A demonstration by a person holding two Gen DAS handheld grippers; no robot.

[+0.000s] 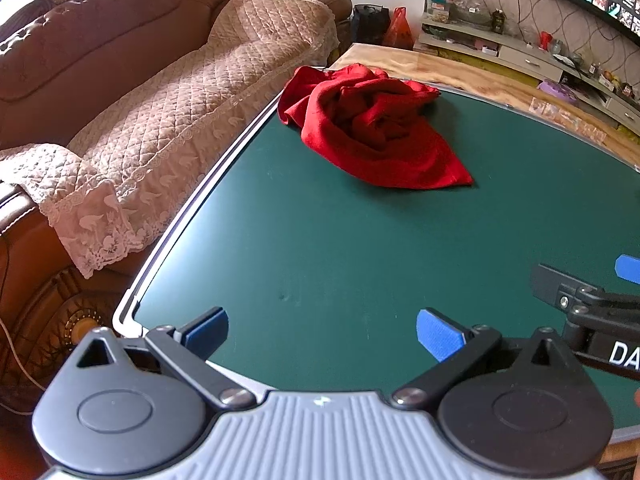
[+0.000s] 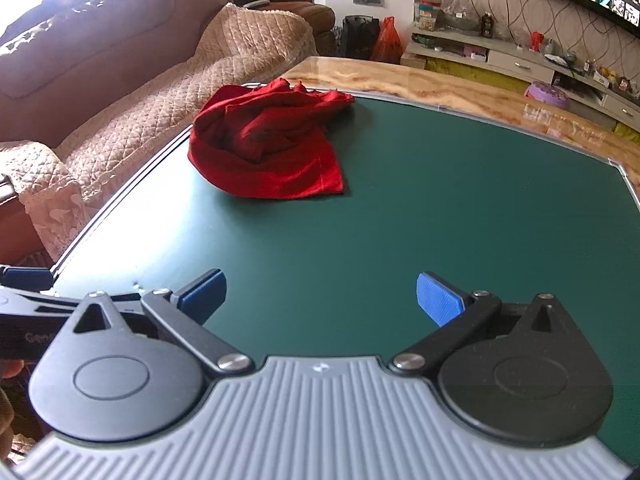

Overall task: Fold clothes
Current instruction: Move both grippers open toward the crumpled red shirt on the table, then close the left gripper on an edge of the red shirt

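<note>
Nearest, the left gripper (image 1: 322,332) and right gripper (image 2: 320,298) hover over the table's (image 2: 440,220) near edge, jaws spread wide and holding nothing. Farther off, the red garment (image 1: 372,128) lies crumpled at the far left corner, plainly unfolded. Folding likely calls for reaching it and spreading it flat. The left view alone shows a pointed tip trailing toward the middle.

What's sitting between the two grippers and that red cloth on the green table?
Nothing visible. Bare green table runs from the open left gripper and open right gripper to the crumpled red cloth at the far left edge.
</note>
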